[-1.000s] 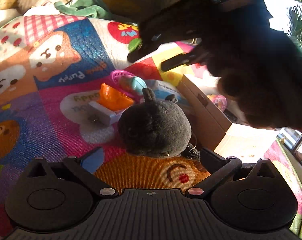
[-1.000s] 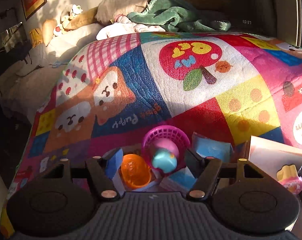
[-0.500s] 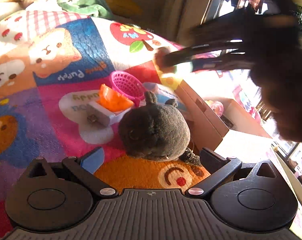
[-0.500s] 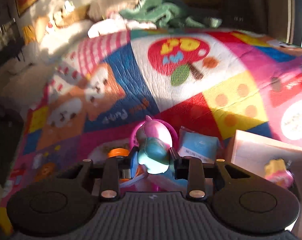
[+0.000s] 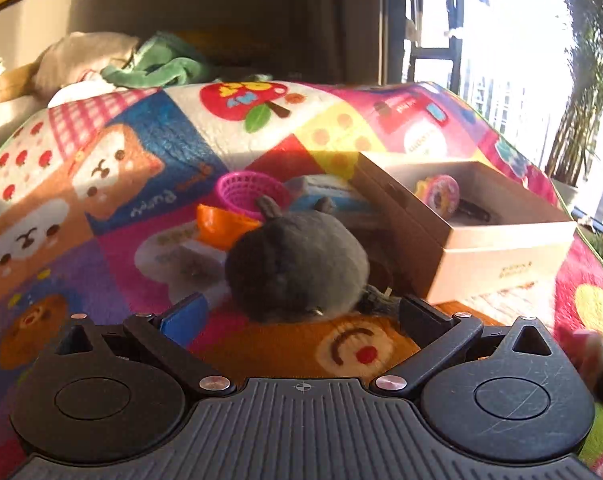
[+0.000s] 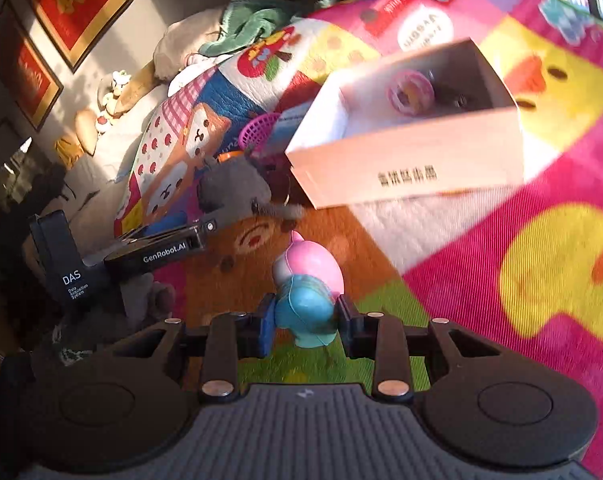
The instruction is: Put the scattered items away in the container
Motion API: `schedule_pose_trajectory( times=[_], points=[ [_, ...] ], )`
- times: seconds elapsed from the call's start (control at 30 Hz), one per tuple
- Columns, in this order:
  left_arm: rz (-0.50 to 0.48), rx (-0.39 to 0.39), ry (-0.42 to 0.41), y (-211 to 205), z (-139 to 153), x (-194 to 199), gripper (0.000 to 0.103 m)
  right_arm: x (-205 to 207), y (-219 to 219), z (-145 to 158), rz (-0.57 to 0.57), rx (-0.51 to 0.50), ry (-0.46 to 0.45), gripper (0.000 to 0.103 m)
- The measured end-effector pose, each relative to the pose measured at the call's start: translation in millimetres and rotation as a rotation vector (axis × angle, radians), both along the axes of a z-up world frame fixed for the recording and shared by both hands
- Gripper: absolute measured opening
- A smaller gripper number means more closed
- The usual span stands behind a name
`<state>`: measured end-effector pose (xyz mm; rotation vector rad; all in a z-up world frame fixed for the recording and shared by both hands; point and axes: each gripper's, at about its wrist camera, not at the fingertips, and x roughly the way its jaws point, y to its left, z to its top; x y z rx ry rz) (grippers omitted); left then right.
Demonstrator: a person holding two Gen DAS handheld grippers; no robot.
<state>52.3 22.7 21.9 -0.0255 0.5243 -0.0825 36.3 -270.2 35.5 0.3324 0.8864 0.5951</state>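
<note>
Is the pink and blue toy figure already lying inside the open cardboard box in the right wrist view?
No, the pink and blue toy figure is clamped in the right gripper, short of the open cardboard box.

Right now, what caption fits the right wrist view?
Right gripper shut on a pink-and-blue toy, short of the open box on the quilt.

Boxes [image 5: 497,248]: one
Grey plush toys [image 5: 297,268]: one
Pink baskets [image 5: 245,192]: one
Doughnut toys [image 5: 441,196]: one
Pink-and-blue toys [image 6: 307,292]: one
</note>
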Motion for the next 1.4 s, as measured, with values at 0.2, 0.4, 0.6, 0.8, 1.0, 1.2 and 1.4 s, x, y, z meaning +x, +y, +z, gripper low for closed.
schedule_pose_trajectory(
  times=[0.2, 0.4, 0.6, 0.8, 1.0, 1.2, 1.4],
  points=[
    [0.034, 0.014, 0.04, -6.6, -3.7, -6.2, 0.103, -14.3, -22.0, -17.7, -0.144, -0.019, -0.078, 0.053],
    [0.121, -0.055, 0.097, 7.1, -3.1, 22.9, 0.103, -18.2, -32.7, -16.7, -0.252, -0.131, -0.221, 0.086],
    [0.126, -0.087, 0.139, 12.9, -7.0, 47.5, 0.102, -17.7, -29.6, -29.1, -0.265, -0.112, -0.221, 0.1],
    [0.092, -0.026, 0.123, 8.4, -0.9, 41.1, 0.088, -20.8, -19.1, -33.2, -0.254, -0.155, -0.266, 0.103],
    [-0.061, 0.018, 0.182, -4.2, 19.3, 3.9, 0.083, -19.1, -21.3, -31.9, -0.251, -0.143, -0.24, 0.103],
    [-0.239, -0.034, 0.269, -15.6, 37.2, -44.7, 0.069, -19.2, -14.9, -28.6, -0.179, -0.206, -0.232, 0.103],
    [-0.2, -0.026, 0.246, -11.2, 27.9, -46.7, 0.071, -22.0, -9.9, -13.4, -0.143, -0.218, -0.262, 0.103]
  ],
)
